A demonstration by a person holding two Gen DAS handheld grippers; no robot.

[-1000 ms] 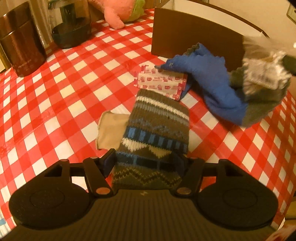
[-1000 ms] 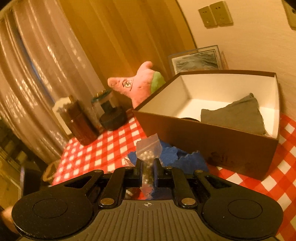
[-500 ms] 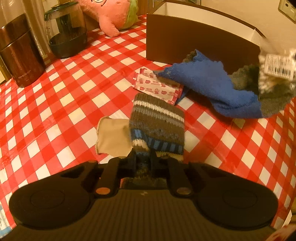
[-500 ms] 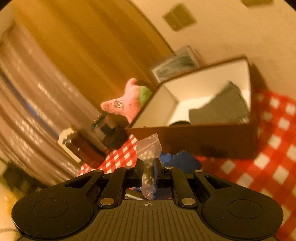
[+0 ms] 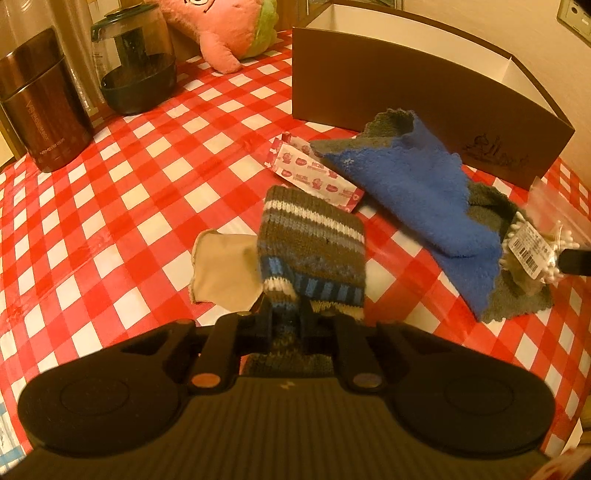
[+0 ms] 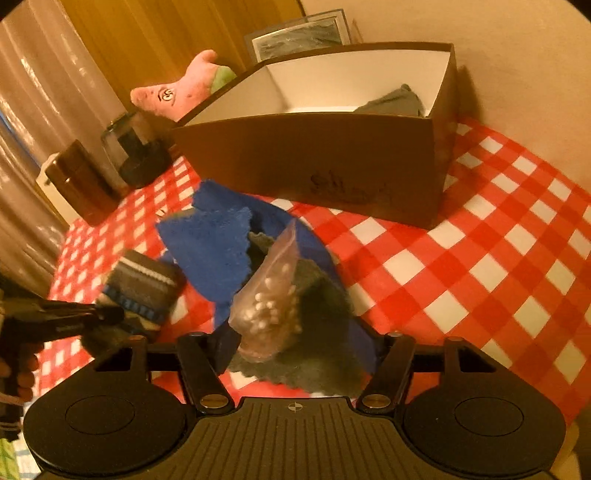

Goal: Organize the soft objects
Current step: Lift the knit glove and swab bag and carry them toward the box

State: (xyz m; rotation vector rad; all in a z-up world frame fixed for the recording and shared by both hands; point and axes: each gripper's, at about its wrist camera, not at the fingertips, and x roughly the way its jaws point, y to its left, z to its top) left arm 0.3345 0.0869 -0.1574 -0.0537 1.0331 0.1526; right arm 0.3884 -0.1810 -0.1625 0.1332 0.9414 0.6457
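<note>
Early in the sorting, by the look of it. Only a folded grey cloth [image 6: 395, 101] inside the brown cardboard box [image 6: 314, 158]. Left tool [image 5: 286, 314] clamped on the striped knitted sock [image 5: 310, 251], barely raised over the red-checked counter [image 5: 110, 206]. Right tool [image 6: 295, 350] just opening, jaws apart around the clear bag of white cotton swabs [image 6: 269, 295], dropped on the blue-and-grey fleece cloth [image 5: 413, 184]. Beige fabric piece [image 5: 221, 266] and pink plush toy [image 5: 221, 29] not yet boxed.

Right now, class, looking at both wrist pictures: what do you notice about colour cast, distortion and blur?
Left wrist view: warm orange cast, fisheye bending the checked tablecloth and the brown box; knit sock sharp. Right wrist view: same cast, dark rounded corners; the bag of cotton swabs and blue cloth soft, slightly smeared.
</note>
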